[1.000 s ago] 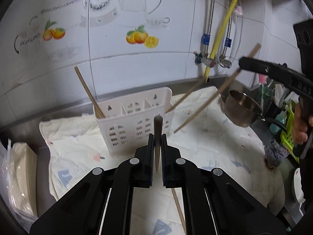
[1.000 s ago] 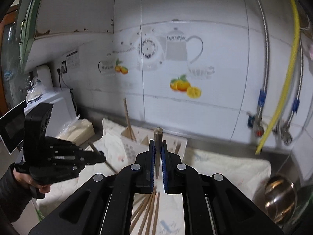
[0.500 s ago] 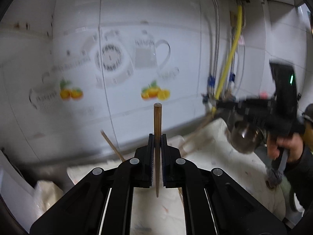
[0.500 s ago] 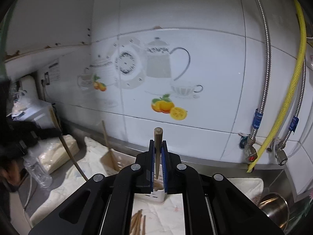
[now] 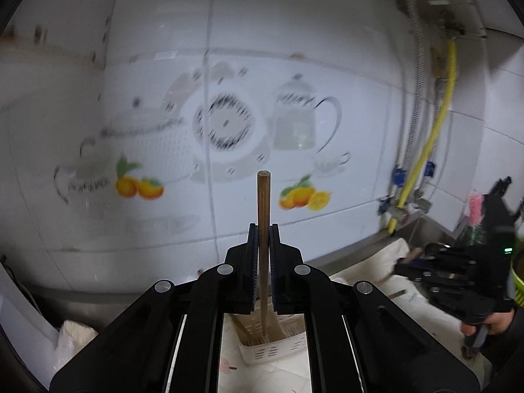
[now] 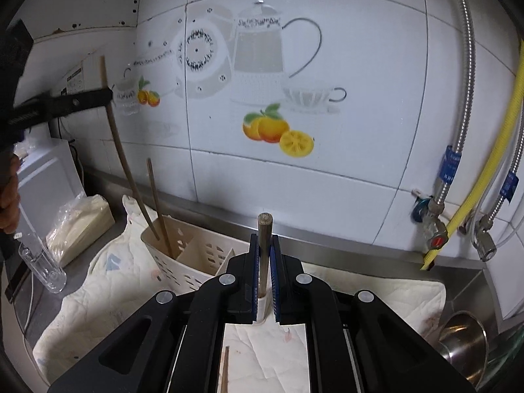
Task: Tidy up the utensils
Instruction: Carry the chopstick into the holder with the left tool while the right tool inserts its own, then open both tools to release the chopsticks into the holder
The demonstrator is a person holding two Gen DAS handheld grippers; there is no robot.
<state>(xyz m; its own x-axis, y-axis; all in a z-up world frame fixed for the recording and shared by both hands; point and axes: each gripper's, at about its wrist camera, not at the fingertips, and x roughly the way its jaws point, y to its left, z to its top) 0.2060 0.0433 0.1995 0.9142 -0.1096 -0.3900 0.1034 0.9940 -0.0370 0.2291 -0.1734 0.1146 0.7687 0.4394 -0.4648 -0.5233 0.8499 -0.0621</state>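
Observation:
My left gripper (image 5: 263,229) is shut on a wooden chopstick (image 5: 263,216) held upright, its lower tip inside the white slotted utensil holder (image 5: 271,344) below. From the right wrist view that same chopstick (image 6: 122,157) slants down into the holder's left compartment (image 6: 183,255), beside another chopstick (image 6: 157,203) standing there. My right gripper (image 6: 264,239) is shut on a second chopstick (image 6: 264,249), held upright just in front of the holder. The right gripper also shows at the right of the left wrist view (image 5: 458,278).
The holder stands on a cream quilted cloth (image 6: 108,294) on a steel counter by a tiled wall. A loose chopstick (image 6: 225,373) lies on the cloth. A steel pot (image 6: 465,344) sits at right, a glass bottle (image 6: 42,262) and bagged stack (image 6: 82,222) at left.
Both grippers have tilted up and come closer to the holder. My left chopstick's tip has gone down into the holder's left compartment. Both stay shut on their chopsticks.

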